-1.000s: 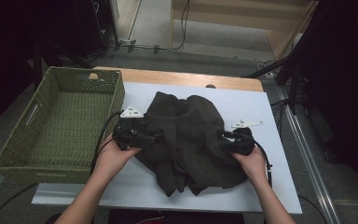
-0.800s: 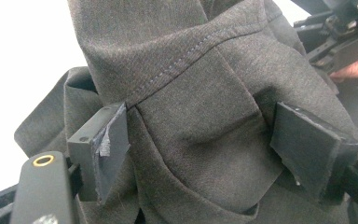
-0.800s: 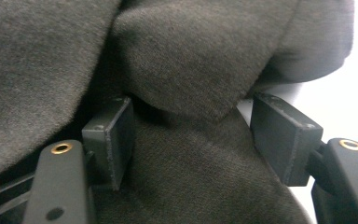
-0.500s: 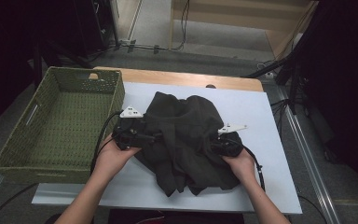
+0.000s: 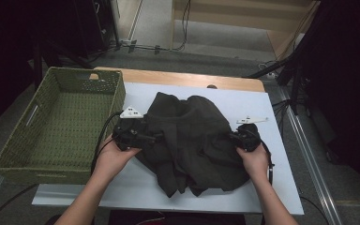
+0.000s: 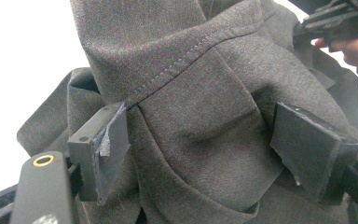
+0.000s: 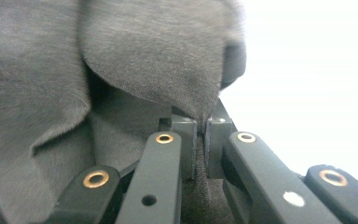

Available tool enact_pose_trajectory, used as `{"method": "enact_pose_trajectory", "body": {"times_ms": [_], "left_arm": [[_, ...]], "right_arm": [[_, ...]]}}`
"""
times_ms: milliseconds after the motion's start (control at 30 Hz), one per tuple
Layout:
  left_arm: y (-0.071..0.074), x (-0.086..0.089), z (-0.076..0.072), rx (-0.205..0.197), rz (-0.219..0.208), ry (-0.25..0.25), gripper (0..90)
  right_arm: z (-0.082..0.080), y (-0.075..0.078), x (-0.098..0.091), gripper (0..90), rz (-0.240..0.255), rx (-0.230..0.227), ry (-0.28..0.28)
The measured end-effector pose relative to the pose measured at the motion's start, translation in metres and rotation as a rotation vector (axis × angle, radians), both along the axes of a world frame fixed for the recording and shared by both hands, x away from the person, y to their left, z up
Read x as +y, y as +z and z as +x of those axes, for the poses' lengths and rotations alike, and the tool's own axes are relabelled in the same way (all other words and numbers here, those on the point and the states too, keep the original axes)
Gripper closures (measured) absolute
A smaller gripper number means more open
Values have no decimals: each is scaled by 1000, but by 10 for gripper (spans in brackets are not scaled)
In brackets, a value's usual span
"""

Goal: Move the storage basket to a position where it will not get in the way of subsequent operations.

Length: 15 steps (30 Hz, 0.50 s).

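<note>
A dark grey garment (image 5: 192,136) lies crumpled in the middle of the white table top (image 5: 272,187). My left gripper (image 5: 157,137) is at its left edge. Its jaws stand wide apart (image 6: 209,149) with a bulging fold of the cloth (image 6: 191,93) between them, not visibly pinched. My right gripper (image 5: 232,137) is at the garment's right edge. Its jaws have just been closing, and they are now shut (image 7: 201,130) on a thin fold of the grey fabric (image 7: 121,56). The right gripper (image 6: 340,18) and its hand also appear at the top right of the left gripper view.
A green woven basket (image 5: 9,161) stands to the left of the table top, close to my left forearm. A strip of wooden table (image 5: 178,78) runs behind the white top. Cables and dark furniture lie on the floor beyond.
The right gripper moved in to the garment's right edge, its jaws closed on the fabric, and it has drawn back to the right a little. The left gripper has not moved.
</note>
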State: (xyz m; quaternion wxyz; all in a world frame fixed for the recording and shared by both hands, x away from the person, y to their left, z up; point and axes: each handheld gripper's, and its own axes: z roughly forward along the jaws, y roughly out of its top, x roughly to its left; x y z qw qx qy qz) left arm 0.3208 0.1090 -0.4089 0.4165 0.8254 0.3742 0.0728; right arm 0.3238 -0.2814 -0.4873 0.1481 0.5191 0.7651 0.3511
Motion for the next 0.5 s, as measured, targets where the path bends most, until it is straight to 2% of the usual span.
{"method": "enact_pose_trajectory", "body": {"times_ms": [367,500], "left_arm": [[0,1,0,-3,0,2,207],[0,0,0,1,-3,0,207]], "right_arm": [[-7,15,-37,844,-10,-33,-94],[-12,19,-57,844,11,-34,-144]]}}
